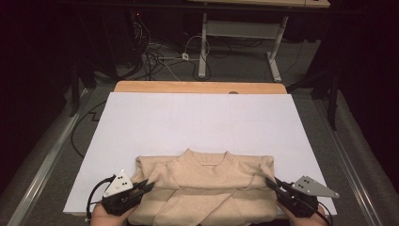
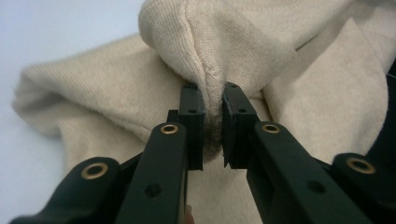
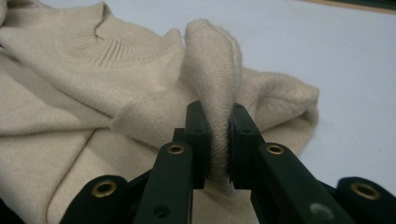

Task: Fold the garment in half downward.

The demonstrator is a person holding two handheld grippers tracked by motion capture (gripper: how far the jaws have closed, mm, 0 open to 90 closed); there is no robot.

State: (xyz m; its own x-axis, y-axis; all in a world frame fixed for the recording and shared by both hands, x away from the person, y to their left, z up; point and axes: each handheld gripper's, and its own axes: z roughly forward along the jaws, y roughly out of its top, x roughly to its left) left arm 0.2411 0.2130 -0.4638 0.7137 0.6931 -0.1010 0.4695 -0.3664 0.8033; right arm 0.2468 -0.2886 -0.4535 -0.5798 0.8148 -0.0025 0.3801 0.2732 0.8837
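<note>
1. On the near half of the white sheet [image 1: 197,120], a cream sweater [image 1: 202,193] is laid flat with its ribbed collar [image 1: 207,157] turned toward the far edge of the table and its sleeves folded across the body.
2. At the left of the high view, the left gripper [image 1: 149,184] is held low over the sweater's left edge, with a grey three-cornered plate on its top and a cable looped beside it.
3. Its jaws are pressed together on a raised fold of the knit, as is seen in the left gripper view, where the sweater [image 2: 280,60] is pinched between the two black pads of the left gripper [image 2: 214,126] and bulges above them.
4. Across the middle of the table, the sweater's body is spread between the two grippers, and its lower hem is cut off by the bottom edge of the high view.
5. At the right, the right gripper [image 1: 269,181] is brought against the sweater's right edge, near the shoulder.
6. Its jaws are likewise clamped on a lifted fold of the fabric; in the right gripper view the fold is seen standing upright above the right gripper [image 3: 218,140], with the collar [image 3: 107,44] lying beyond it to the left.
7. Beyond the sheet, a strip of the wooden tabletop [image 1: 197,87] is left uncovered.
</note>
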